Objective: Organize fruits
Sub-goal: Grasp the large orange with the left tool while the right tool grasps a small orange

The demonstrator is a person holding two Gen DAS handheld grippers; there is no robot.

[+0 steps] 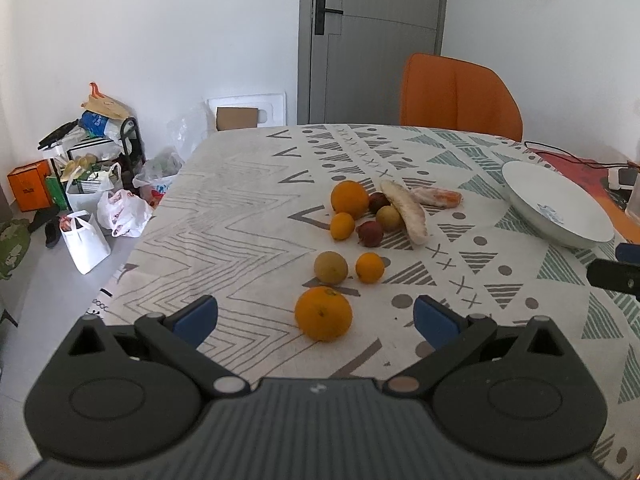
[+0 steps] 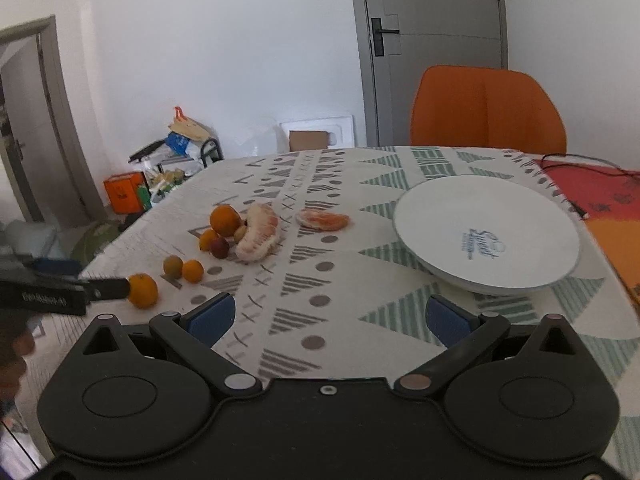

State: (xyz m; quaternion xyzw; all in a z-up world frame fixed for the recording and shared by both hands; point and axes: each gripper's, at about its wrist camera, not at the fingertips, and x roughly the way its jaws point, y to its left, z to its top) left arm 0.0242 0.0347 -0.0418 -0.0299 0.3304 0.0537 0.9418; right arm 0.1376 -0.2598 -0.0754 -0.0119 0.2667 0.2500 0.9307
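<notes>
Both tongs spread wide and gripping nothing, left tongs (image 1: 316, 320) hovering right behind the nearest orange (image 1: 323, 313), right tongs (image 2: 328, 318) just short of the white plate (image 2: 486, 236), other fruits still loose on the table (image 2: 340, 320).

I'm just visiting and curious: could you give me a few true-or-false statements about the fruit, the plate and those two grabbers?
1. The white plate has fruit on it. False: it holds nothing; all the fruit lies on the tablecloth.
2. The left gripper is open. True.
3. The right gripper grips an orange. False: it is open and holds nothing.
4. A large orange lies just ahead of the left gripper. True.
5. The chair is blue. False: orange.
</notes>
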